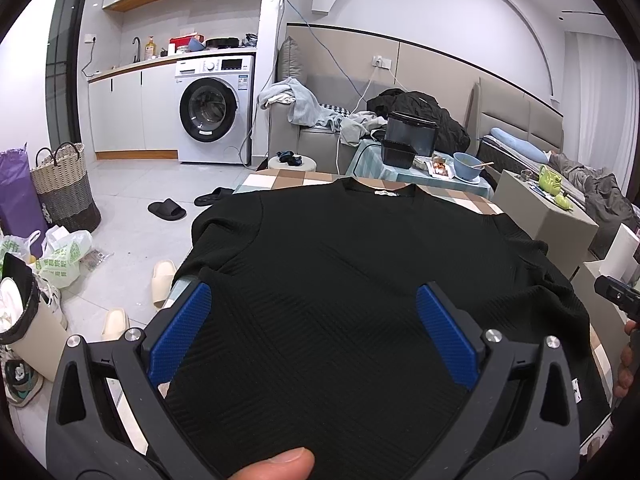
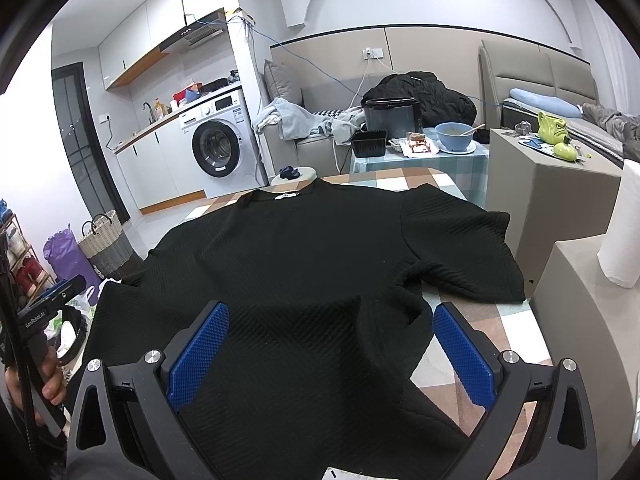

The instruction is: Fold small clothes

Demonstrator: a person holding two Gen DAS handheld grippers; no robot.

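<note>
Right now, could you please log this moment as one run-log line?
stage: before first fold | shirt: flat on table | left tongs: open | right tongs: open

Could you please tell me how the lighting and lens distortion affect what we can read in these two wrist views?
Left wrist view: strong fisheye bending, dark corners, ceiling light glare top right; the black shirt keeps its weave texture. Right wrist view: same curvature, two ceiling lights glare top left; the shirt's folds read poorly against its dark fabric, while the checked table stays sharp and evenly lit.
</note>
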